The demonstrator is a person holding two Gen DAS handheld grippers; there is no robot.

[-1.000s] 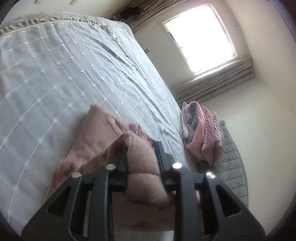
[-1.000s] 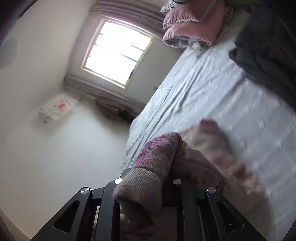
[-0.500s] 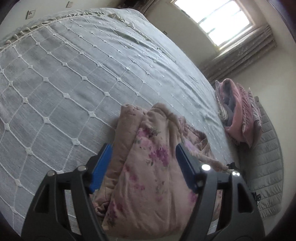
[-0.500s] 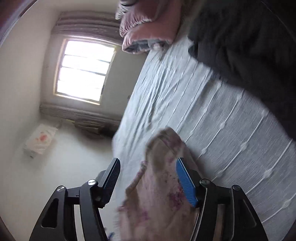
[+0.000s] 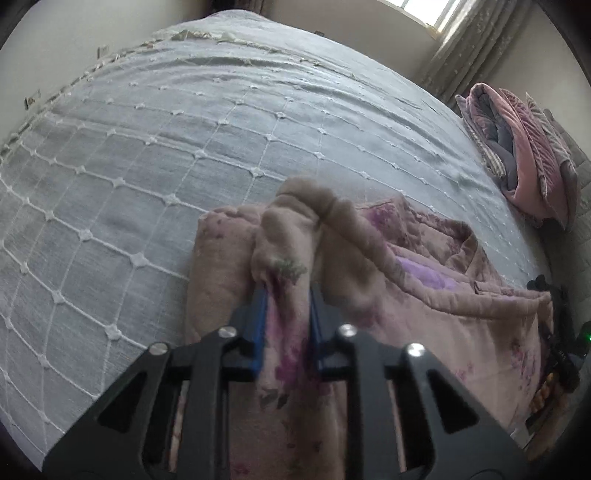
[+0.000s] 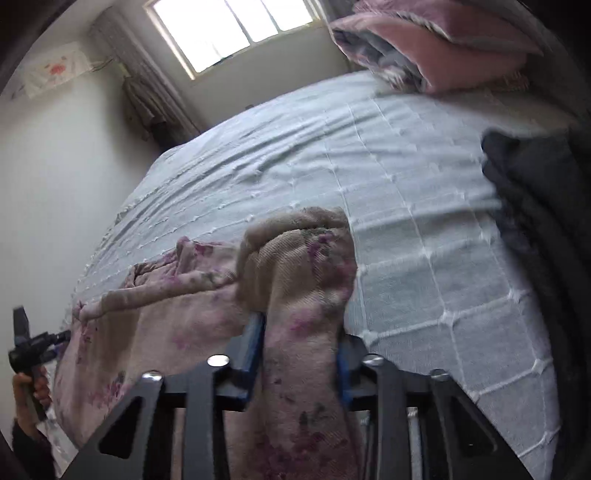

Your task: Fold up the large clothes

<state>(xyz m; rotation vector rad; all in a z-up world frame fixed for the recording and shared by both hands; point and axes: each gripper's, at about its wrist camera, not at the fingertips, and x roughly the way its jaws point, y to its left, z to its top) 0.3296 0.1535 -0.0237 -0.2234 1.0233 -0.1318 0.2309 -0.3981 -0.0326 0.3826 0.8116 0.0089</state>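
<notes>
A pink floral garment point(image 5: 436, 306) lies bunched on the grey quilted bed point(image 5: 184, 147), near its front edge. My left gripper point(image 5: 286, 299) is shut on a fold of the garment, which bulges above the blue pads. In the right wrist view my right gripper point(image 6: 299, 332) is shut on another thick fold of the same garment point(image 6: 159, 314), at its right end. The rest of the cloth sags between the two grippers. The right gripper shows at the right edge of the left wrist view point(image 5: 557, 332), and the left one at the left edge of the right wrist view point(image 6: 29, 347).
A folded pink and grey blanket pile point(image 5: 524, 155) sits at the far right of the bed, also in the right wrist view point(image 6: 424, 40). A dark garment point(image 6: 535, 206) lies on the bed's right side. A window point(image 6: 232, 29) and curtains are behind.
Half a second ago both grippers were open around the garment. Now both have closed on folds of it. One second ago both were also gripping cloth.
</notes>
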